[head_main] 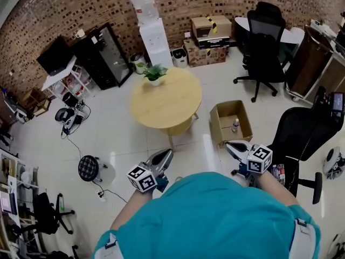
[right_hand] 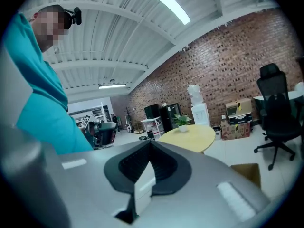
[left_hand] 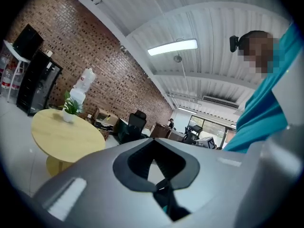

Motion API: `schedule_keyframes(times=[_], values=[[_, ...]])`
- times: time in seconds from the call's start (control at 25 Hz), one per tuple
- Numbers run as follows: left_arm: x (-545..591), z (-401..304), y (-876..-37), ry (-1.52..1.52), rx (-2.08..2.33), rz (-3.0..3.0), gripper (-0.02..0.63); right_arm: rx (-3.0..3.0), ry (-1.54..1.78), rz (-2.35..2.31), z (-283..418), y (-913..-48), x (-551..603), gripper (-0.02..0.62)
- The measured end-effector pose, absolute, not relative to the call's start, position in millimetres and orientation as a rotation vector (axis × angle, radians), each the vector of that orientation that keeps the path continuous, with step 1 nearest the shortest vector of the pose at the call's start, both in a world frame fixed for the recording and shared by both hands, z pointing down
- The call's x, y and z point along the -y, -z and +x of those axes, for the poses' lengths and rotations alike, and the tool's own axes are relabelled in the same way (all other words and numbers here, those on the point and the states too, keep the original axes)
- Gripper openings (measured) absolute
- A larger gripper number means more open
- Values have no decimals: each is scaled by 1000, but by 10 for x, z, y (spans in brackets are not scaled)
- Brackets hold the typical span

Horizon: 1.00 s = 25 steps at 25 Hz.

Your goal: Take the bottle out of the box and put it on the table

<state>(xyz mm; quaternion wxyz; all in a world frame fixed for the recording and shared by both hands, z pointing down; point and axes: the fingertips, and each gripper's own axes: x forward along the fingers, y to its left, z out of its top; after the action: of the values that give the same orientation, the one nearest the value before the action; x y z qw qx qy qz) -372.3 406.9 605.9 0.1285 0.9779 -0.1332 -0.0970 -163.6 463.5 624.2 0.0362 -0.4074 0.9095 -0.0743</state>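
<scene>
From the head view, the bottle stands upright inside the open box on the floor, just right of the round worktop. The right gripper hovers just short of the box's near edge, while the left gripper sits well off to the left, so the right looks the nearer for the reach. The left gripper view shows its jaws clenched together on nothing, facing the worktop. The right gripper view shows jaws pressed together, empty, with a corner of the box low to the right and the bottle out of sight
</scene>
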Motion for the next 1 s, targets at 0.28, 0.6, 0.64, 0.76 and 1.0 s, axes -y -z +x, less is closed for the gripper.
schedule_keyframes(times=[0.28,0.6,0.64,0.76,1.0], values=[[-2662,-4527,-5666,247,279,2835,0,-2738,265,-1353,-2491,-5667,-3377,2],[-1464,-4376,-5442,220,248,2811,0,-2764,325,-1342,-2531,-5422,-2248,2],[-1406,-4284,-5471,217,251,2808,0,-2759,336,-1341,-2432,-5472,-2180,2],[-1186,-3882,-5477,193,283,2803,0,-2761,350,-1304,-2028,-5549,-1909,2],[-788,-2780,-5448,184,472,2802,0,-2843,319,-1108,-952,-5720,-1326,2]])
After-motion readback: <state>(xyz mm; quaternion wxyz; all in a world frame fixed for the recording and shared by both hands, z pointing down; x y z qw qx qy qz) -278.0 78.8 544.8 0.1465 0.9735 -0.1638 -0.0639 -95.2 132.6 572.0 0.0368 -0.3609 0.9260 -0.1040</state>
